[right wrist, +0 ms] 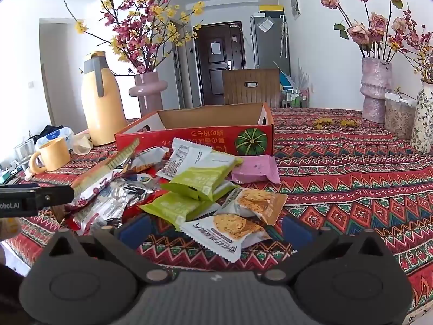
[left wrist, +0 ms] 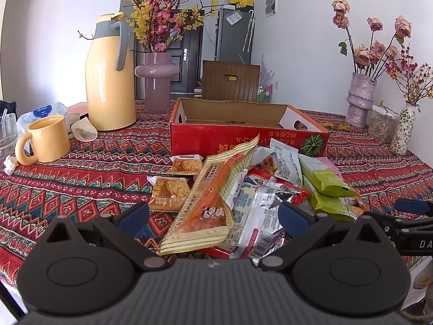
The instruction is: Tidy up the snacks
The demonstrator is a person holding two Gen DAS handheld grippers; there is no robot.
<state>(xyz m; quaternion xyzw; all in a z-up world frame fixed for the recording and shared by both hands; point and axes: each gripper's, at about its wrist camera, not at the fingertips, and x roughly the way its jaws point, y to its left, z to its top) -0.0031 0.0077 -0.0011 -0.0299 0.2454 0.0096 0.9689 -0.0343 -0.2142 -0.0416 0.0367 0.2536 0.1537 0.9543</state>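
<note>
**Snacks still heaped on the table, box waiting**

The snack pile (right wrist: 189,189) lies loose on the table (right wrist: 351,168), just in front of the red cardboard box (right wrist: 194,138), and as far as both views reach, the box holds nothing; its plain brown inside shows bare. By that reckoning the sorting has hardly begun and nearly every packet is left to place.

The packets are thin, crinkly film. Two green pouches (right wrist: 200,181) overlap with zigzag-cut ends; a pink pouch (right wrist: 257,172) lies flat beside the box; clear-windowed cracker packs (right wrist: 232,227) show rough golden rounds; silver foil wrappers (left wrist: 259,208) look creased and shiny. A long striped orange bag (left wrist: 213,203) stands tilted against the heap, stiff along its crimped edge.

The left gripper (left wrist: 213,214) hangs with its fingers spread wide on either side of that long bag, not closed on it. The right gripper (right wrist: 213,224) is likewise parted, straddling the nearest cracker pack and gripping nothing.

Around them: a woven, zigzag-patterned tablecloth, a glossy yellow thermos (left wrist: 108,81), a matching mug (left wrist: 46,142), and rough-textured vases of dried flowers (right wrist: 376,89).
</note>
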